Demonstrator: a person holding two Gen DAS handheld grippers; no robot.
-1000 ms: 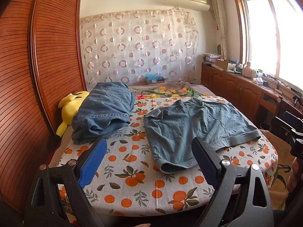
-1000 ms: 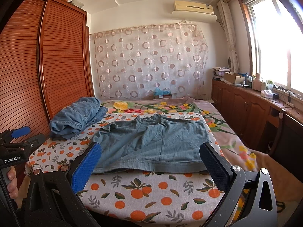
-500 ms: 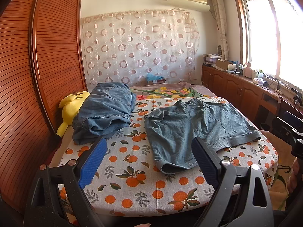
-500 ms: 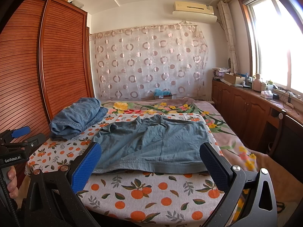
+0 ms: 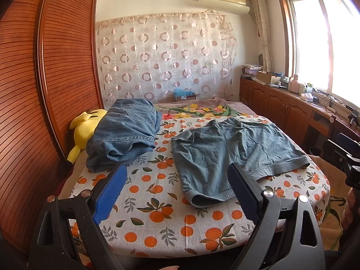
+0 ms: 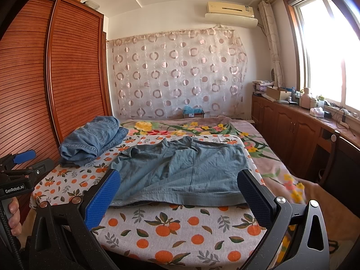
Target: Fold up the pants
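Note:
Grey-blue shorts (image 5: 227, 153) lie spread flat on the orange-print bed cover (image 5: 157, 213); the right wrist view shows the same shorts (image 6: 180, 173) with a hem toward me. My left gripper (image 5: 177, 175) hangs open over the cover's near edge, short of the nearest leg hem, holding nothing. My right gripper (image 6: 178, 180) is open too, level with the hem but not touching it. The left gripper (image 6: 20, 164) also shows at the left edge of the right wrist view, held by a hand (image 6: 13, 216).
Bundled blue jeans (image 5: 126, 132) lie at the cover's far left beside a yellow plush toy (image 5: 84, 128). A slatted wooden wardrobe (image 5: 45, 78) lines the left side. Wooden cabinets (image 5: 281, 105) with clutter run under the window on the right. A floral blanket (image 6: 202, 128) lies farther back.
Both grippers have stayed open and almost still; the views have shifted only slightly. The shorts and jeans have not moved.

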